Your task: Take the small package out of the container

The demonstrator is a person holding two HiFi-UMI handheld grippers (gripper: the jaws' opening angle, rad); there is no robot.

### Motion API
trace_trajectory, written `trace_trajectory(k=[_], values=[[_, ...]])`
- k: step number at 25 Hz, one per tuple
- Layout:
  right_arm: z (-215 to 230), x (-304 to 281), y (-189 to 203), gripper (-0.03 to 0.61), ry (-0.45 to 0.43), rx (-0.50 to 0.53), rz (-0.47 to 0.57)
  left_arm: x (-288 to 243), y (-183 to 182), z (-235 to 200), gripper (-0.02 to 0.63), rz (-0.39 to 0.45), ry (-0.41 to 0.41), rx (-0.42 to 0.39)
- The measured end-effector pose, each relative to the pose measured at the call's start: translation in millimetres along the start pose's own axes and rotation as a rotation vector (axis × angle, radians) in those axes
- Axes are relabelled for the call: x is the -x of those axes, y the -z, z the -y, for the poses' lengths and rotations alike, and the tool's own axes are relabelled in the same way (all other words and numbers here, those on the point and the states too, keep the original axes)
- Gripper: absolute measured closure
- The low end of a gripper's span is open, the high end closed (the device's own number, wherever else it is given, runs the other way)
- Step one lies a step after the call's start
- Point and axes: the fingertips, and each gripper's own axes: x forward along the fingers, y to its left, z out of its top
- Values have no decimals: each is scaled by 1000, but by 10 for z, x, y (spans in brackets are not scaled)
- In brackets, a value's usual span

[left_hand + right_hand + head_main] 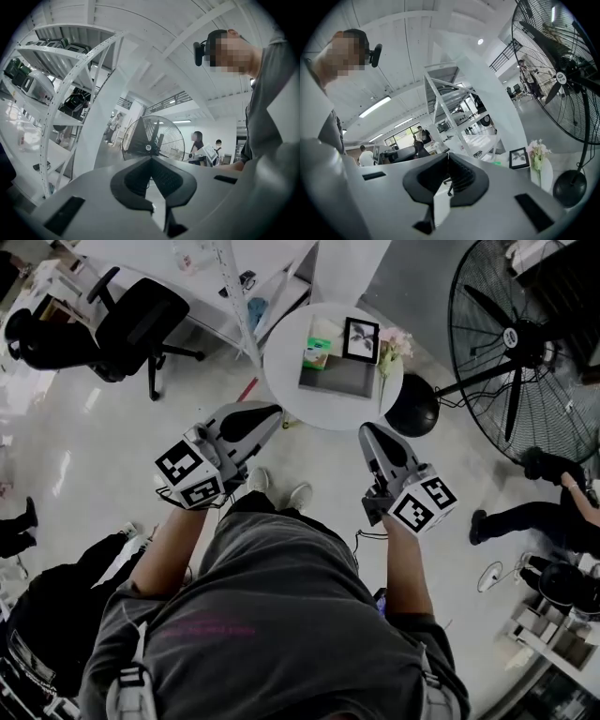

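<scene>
Your left claw (268, 416) and right claw (369, 432) both clenched and empty, mid-frame, below the bench (283, 371) with its container (336, 381).

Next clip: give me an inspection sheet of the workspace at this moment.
Surface: round white table, ahead of both grippers.
Job's things: grey container on the table; small green package at its far left corner.
Clutter: picture frame and flowers beside the container.
Grippers: left gripper and right gripper shut, empty, short of the table.
Cables: cord on the floor by the fan base.
Surroundings: floor fan, office chair, shelving, people at the edges.
</scene>
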Motion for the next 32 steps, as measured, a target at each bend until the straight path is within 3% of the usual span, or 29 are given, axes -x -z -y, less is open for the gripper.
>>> trace_trajectory(k=[16,24,32], values=[[200,361,88,557,-12,-40,8,-180,186,327,598,-25,-18,-8],[296,161,98,557,-14,-56,-11,-194,231,140,598,-26,-34,15],[456,-273,40,557,-2,-68,-33,-278,187,-344,598,-24,-31,38]])
